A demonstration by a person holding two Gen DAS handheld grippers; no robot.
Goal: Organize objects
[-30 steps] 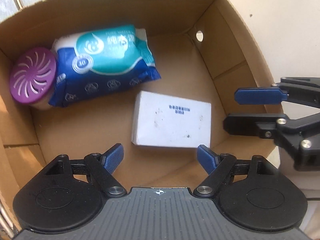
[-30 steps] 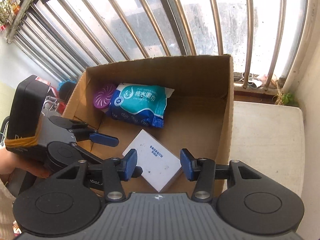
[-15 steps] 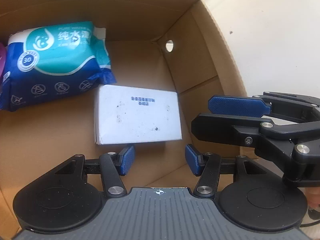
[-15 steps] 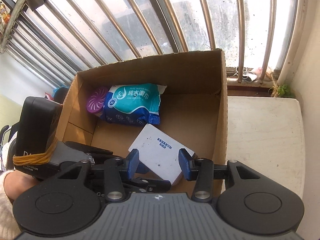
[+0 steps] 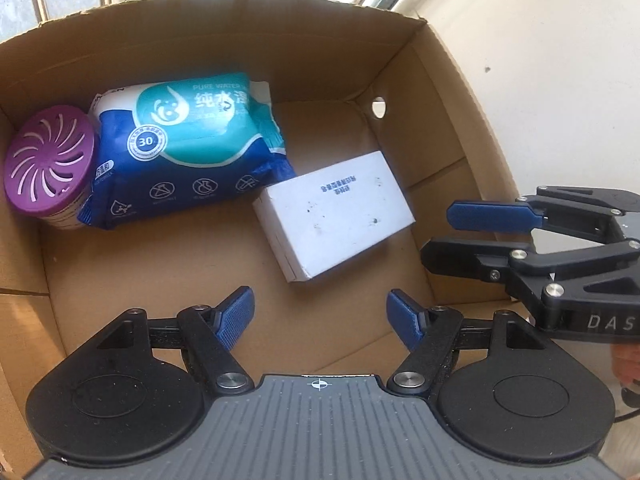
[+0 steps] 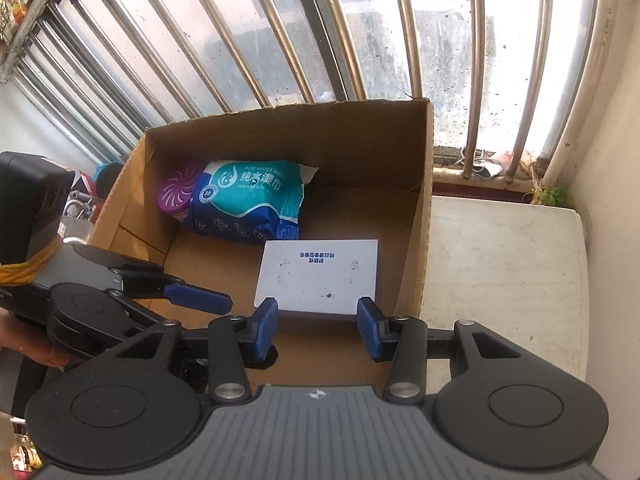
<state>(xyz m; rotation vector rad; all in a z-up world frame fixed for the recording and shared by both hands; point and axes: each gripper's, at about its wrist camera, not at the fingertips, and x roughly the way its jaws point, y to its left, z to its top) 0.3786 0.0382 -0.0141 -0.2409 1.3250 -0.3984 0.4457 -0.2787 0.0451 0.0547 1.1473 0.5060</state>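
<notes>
An open cardboard box (image 5: 452, 92) (image 6: 424, 216) holds a purple round air freshener (image 5: 48, 164) (image 6: 178, 190), a blue and teal wet wipes pack (image 5: 188, 152) (image 6: 250, 200) and a white flat box (image 5: 334, 212) (image 6: 318, 276). The white box lies on the box floor near the right wall. My left gripper (image 5: 320, 316) is open and empty above the box's near side. My right gripper (image 6: 318, 328) is open and empty, just short of the white box; it also shows in the left wrist view (image 5: 492, 232).
A barred window (image 6: 360, 28) stands behind the box. A white surface (image 6: 504, 280) lies to the right of the box, with a cream wall (image 5: 560, 80) beside it. Clutter sits at the far left (image 6: 80, 192).
Both grippers have pulled back and opened wider. The white box now lies turned and closer to the right wall, free of both grippers.
</notes>
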